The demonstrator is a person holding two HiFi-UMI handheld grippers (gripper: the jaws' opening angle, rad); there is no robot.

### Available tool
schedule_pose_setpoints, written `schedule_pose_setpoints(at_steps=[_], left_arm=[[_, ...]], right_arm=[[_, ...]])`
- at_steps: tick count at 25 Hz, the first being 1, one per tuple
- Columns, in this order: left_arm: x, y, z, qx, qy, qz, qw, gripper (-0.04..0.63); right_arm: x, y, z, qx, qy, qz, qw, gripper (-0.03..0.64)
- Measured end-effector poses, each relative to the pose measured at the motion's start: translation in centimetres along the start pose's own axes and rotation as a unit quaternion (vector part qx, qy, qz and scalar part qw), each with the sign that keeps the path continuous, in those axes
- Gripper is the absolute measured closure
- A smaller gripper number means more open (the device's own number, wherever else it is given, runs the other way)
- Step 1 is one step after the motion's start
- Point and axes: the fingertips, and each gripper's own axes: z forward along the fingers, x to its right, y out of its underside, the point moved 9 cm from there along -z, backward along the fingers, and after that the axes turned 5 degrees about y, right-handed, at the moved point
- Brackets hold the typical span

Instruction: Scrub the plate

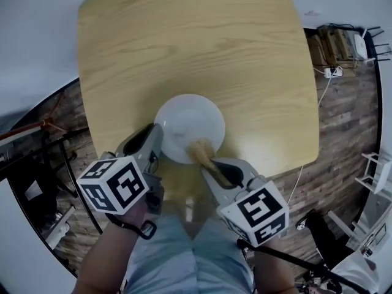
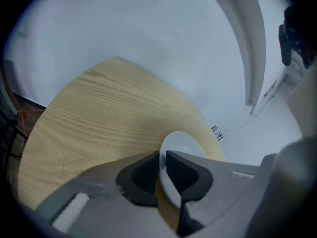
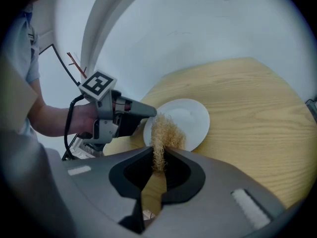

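Plate [image 1: 188, 127], white and round, lay flat on pale wooden table [image 1: 196, 41], close to the edge nearest the person. Left gripper [image 1: 156, 133] sat at the plate's left rim; its own view showed its fingers clamped on that rim, one pad over the plate, one under. Right gripper [image 1: 211, 164] reached in over the plate's near rim, fingers closed on a tan fibrous scrubber [image 3: 166, 130]. The scrubber's loose end rested on the plate's near inner surface. Person's hand gripped the left gripper beyond the plate's left rim.
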Motion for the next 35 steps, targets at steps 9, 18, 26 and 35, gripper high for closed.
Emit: schedule_pose_setpoints(at_steps=[9, 18, 26, 35], left_arm=[[0.9, 0.6, 0.2, 0.016, -0.021, 0.039, 0.9989, 0.531], [1.5, 2.3, -1.7, 0.010, -0.043, 0.073, 0.9964, 0.515], [4.8, 2.0, -8.3, 0.126, -0.067, 0.118, 0.9828, 0.515], [15.0, -0.5, -18.7, 0.332, -0.079, 0.265, 0.9020, 0.575]], right_arm=[[-2.0, 2.6, -2.3, 0.013, -0.033, -0.001, 0.999, 0.574], [-2.0, 3.5, -5.3, 0.057, -0.024, 0.004, 0.998, 0.574], [-3.0, 0.9, -9.2, 0.158, -0.017, -0.024, 0.987, 0.572], [-7.2, -7.2, -15.5, 0.323, 0.037, -0.106, 0.940, 0.569]])
